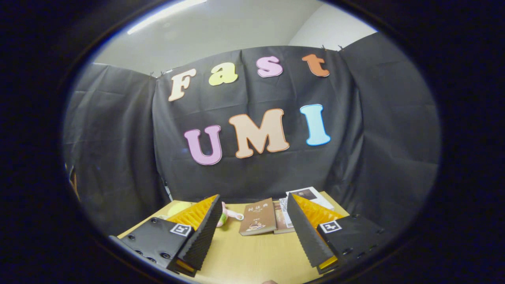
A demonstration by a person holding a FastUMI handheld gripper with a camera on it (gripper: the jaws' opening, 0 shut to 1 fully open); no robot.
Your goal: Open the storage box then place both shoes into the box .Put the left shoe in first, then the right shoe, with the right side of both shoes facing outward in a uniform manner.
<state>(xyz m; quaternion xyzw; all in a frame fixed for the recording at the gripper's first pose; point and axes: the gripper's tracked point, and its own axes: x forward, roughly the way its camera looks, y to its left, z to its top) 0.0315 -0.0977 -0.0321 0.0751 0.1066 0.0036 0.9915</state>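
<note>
At the bottom of the frame the gripper (252, 232) hangs over a pale wooden table (244, 260), its two fingers spread wide with nothing between them but bare tabletop. Just beyond the fingertips, lower centre, a brown book (258, 217) lies flat, with a second book (281, 221) tucked at its right edge and a white one (309, 195) behind that, toward the back of the table. Peeking out beside the left finger is a small pink-and-green soft toy (227, 216) (I can't make out what it is). Behind everything hangs the black cloth wall (118, 157).

The storage box and the shoes are nowhere I can point to from this angle, so I can't say where they sit. That's the risk as I judge it: the gripper is aimed high and level, at the wall rather than at any work. Swinging round to hunt for the box, those wide fingers could sweep the books or knock the toy off the table.
</note>
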